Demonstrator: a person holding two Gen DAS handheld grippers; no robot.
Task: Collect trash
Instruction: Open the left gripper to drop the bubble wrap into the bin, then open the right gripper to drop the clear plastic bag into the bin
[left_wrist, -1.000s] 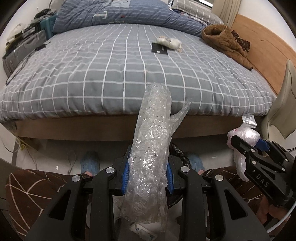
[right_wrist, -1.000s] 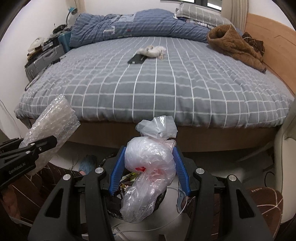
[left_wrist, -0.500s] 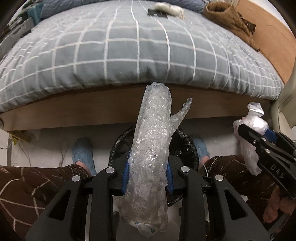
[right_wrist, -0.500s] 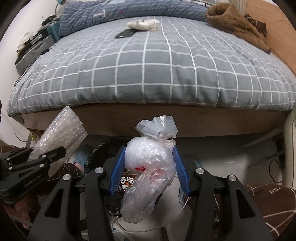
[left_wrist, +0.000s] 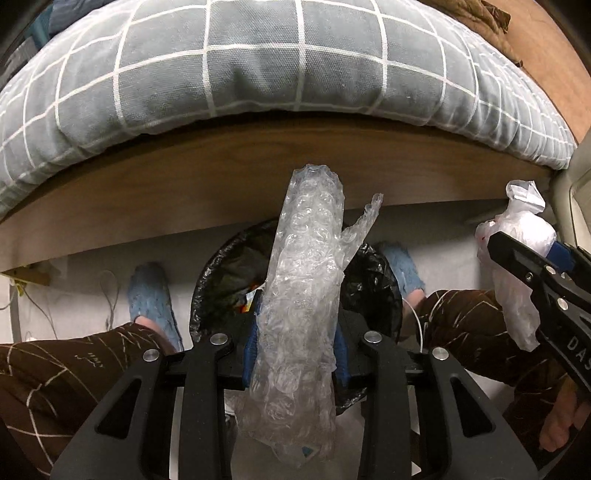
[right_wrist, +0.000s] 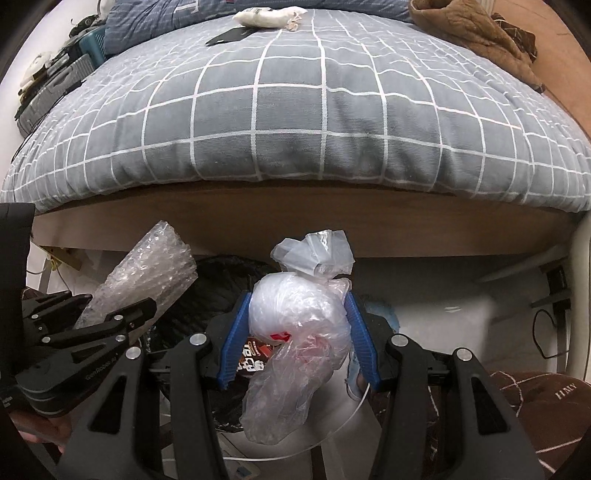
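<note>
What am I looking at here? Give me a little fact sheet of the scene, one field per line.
Place: bedroom, beside a bed with a grey checked cover
Left gripper: jaws shut on a roll of bubble wrap
Right gripper: jaws shut on a knotted plastic bag
Bin: black-lined, on the floor below both grippers, already holding wrappers
On the bed: a brown coat, a white bundle

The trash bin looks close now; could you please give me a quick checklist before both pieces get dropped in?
1. Left hand-held gripper shut on bubble wrap: ok.
2. Right hand-held gripper shut on plastic bag: ok.
3. Trash bin open, black liner in place: ok.
4. Bubble wrap above the bin mouth: ok.
5. Plastic bag above the bin mouth: cannot tell.
6. Room left in bin: cannot tell.
</note>
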